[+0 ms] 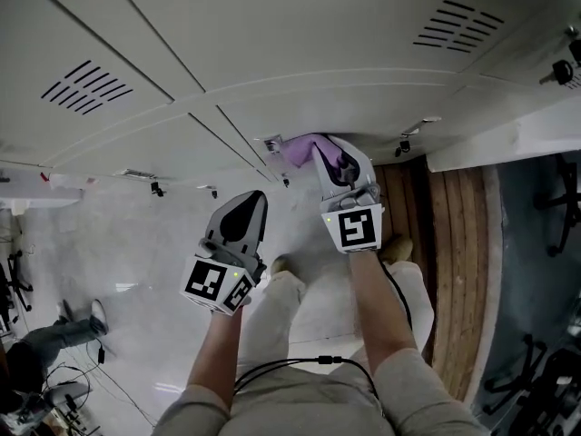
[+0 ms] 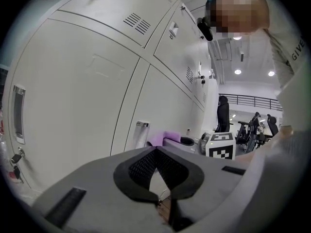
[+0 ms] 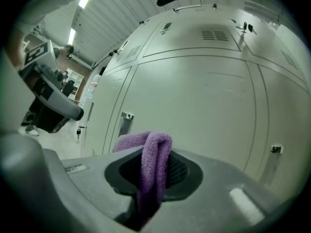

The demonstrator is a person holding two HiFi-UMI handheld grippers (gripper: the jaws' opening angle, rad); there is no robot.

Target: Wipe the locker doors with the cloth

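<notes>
The right gripper [image 1: 329, 157] is clamped on the purple cloth [image 1: 304, 150], low against the locker doors [image 1: 272, 53], just beside a recessed handle [image 2: 140, 133]. The left gripper [image 1: 247, 209] hangs back from the doors, its jaws together on nothing. Keys [image 1: 404, 143] dangle from a nearby lock.

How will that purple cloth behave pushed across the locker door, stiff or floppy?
Probably floppy: the purple cloth folds and bulges where the right gripper pinches it. Its fuzzy pile suggests it's light and grippy, likely dragging rather than sliding on the smooth locker door.
</notes>
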